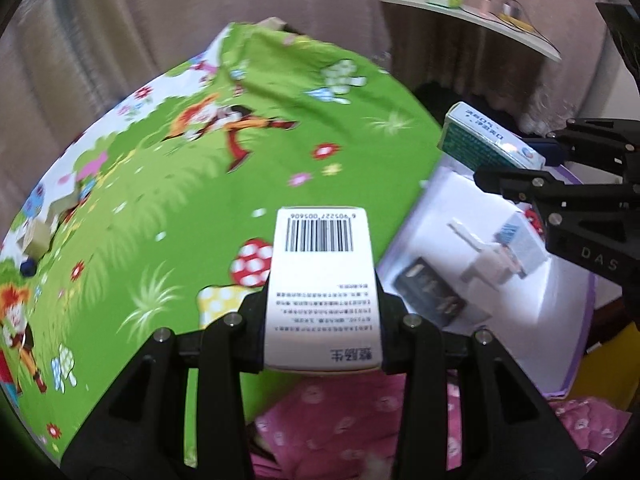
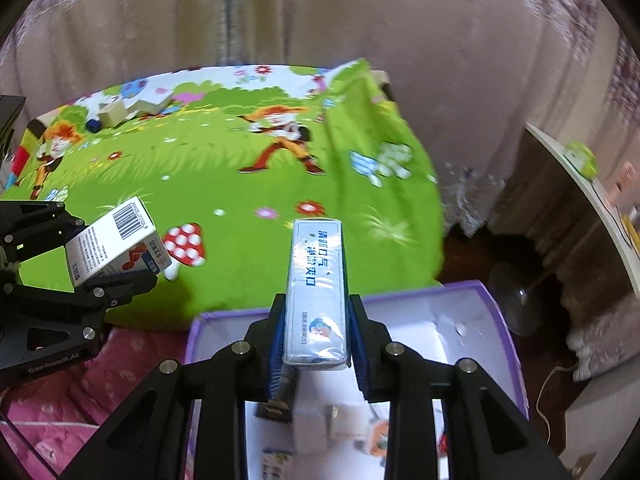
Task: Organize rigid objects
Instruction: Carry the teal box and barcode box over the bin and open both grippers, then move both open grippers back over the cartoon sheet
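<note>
Left gripper [image 1: 322, 332] is clamped on a white barcoded carton [image 1: 323, 280], held out over the green cartoon bedspread [image 1: 180, 184]. To its right, the right gripper [image 2: 316, 344] pinches a slim blue-and-white box [image 2: 317, 292] just above the open purple-rimmed box [image 2: 460, 292], a few small packets lying inside below

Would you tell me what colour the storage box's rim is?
Purple, with a white inside; the storage box shows best in the right wrist view.
</note>
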The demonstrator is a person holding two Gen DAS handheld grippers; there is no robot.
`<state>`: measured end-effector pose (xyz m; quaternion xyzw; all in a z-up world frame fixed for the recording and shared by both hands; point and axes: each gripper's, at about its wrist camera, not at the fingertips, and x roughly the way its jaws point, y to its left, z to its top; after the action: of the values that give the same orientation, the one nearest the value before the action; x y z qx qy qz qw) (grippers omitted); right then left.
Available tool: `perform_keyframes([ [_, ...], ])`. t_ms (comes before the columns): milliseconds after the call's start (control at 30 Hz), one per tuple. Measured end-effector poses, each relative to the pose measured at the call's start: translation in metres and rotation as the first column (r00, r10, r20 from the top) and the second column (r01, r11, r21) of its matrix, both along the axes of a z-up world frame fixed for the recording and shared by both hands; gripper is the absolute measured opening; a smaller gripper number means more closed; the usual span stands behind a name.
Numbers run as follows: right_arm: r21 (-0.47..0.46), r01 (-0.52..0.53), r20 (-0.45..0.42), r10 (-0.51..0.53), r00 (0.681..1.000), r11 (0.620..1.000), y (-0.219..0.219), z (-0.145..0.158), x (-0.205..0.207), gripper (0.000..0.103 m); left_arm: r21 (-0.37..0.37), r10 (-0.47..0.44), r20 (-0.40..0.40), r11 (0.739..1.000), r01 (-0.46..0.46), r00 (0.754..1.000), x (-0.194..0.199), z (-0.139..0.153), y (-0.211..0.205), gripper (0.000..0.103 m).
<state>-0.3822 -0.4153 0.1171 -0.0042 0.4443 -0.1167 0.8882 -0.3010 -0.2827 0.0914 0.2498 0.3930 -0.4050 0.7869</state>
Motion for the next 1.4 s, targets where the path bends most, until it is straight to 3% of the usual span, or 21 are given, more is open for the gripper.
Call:
perform_keyframes([
  [300,0.029,0.127,0.003,-0.127,0.992,0.991,-0.042,-0.008,-0.055,0.030,0.048,-0.172,-0.014,0.984,0.173,0.985,-0.048,0.001,-0.061,0.043],
  [500,0.067,0.256,-0.028,-0.254,0.967,0.964,-0.080,-0.022,-0.101,0.030,0.031,-0.242,-0.153,0.968,0.249,0.958,-0.069,-0.019,-0.100,0.043],
  [733,0.077,0.335,-0.079,-0.329,0.941,0.939,-0.098,-0.037,-0.129,0.030,0.044,-0.342,-0.154,0.935,0.352,0.927,-0.109,-0.038,-0.109,0.043],
  [867,0.095,0.343,-0.082,-0.336,0.938,0.934,-0.100,-0.035,-0.126,0.033,-0.034,-0.351,-0.172,0.936,0.350,0.921,-0.103,-0.028,-0.099,0.046],
  [900,0.101,0.349,-0.079,-0.342,0.936,0.932,-0.102,-0.034,-0.125,0.035,-0.072,-0.334,-0.185,0.943,0.326,0.924,-0.094,-0.021,-0.093,0.051],
  [967,0.111,0.365,-0.065,-0.359,0.931,0.925,-0.105,-0.029,-0.122,0.053,-0.128,-0.295,-0.186,0.953,0.274,0.937,-0.075,-0.008,-0.079,0.064],
  [1100,0.111,0.348,0.031,-0.353,0.935,0.931,-0.102,0.002,-0.103,0.054,-0.214,-0.095,-0.051,0.973,0.082,0.994,-0.013,0.023,-0.026,0.078],
  [1167,0.126,0.285,0.071,-0.295,0.953,0.950,-0.091,0.017,-0.076,0.059,-0.237,0.042,0.012,0.971,-0.038,0.999,0.020,0.030,0.007,0.084],
  [1267,0.096,0.131,0.074,-0.138,0.988,0.987,-0.052,0.023,-0.011,0.061,-0.245,0.256,0.082,0.942,-0.229,0.963,0.072,0.028,0.064,0.088],
  [1400,0.075,-0.074,0.021,0.072,0.997,0.994,0.018,0.009,0.085,0.061,-0.156,0.464,0.145,0.883,-0.443,0.874,0.137,0.000,0.142,0.088],
])
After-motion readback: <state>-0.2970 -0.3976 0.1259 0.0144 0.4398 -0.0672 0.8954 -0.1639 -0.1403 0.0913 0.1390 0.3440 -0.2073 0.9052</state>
